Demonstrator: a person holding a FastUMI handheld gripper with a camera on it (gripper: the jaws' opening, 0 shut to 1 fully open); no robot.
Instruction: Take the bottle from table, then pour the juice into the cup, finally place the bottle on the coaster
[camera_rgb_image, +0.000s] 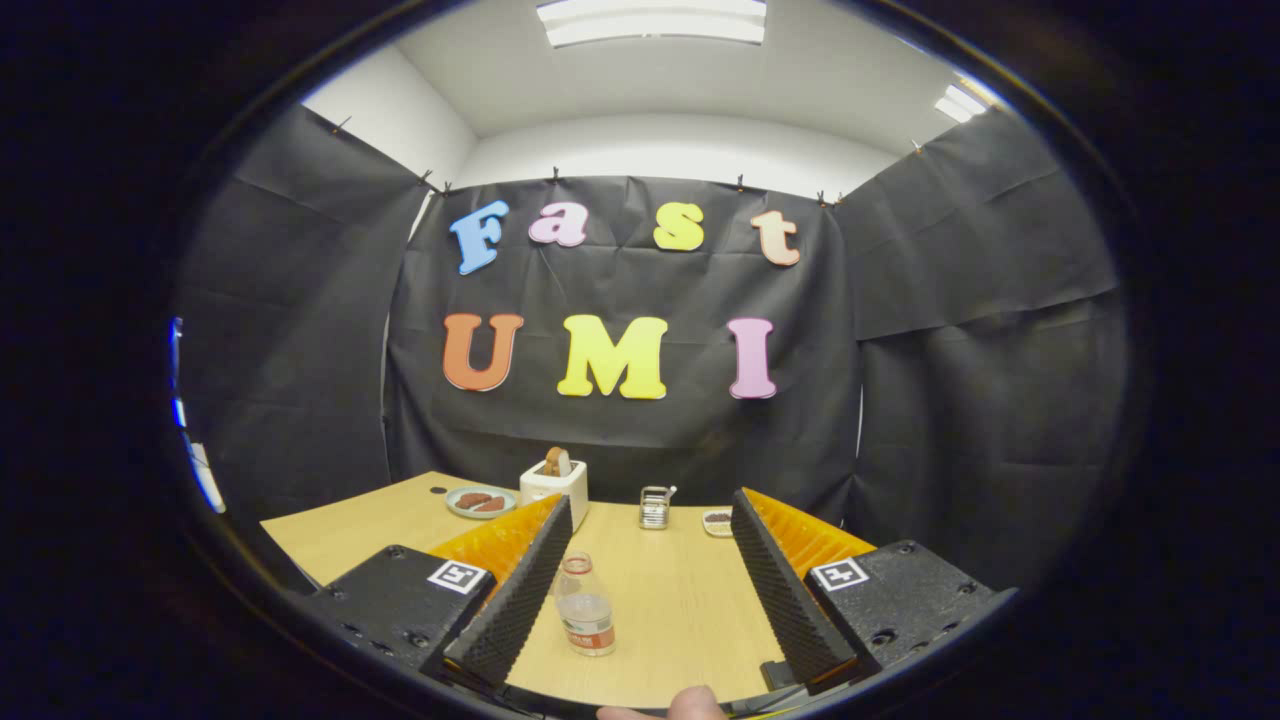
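A small clear bottle (585, 607) with a label band stands upright on the wooden table (680, 590). It is between my fingers, close to the left finger (525, 590) and apart from the right finger (775, 590). My gripper (650, 520) is open wide and touches nothing. A small metal cup (654, 507) stands beyond the fingertips, toward the back of the table. I cannot make out a coaster.
A white toaster (555, 482) with bread in it stands at the back, with a plate of food (480, 501) to its left. A small dish (717, 521) lies right of the cup. A fingertip of a hand (690, 705) shows below the gripper.
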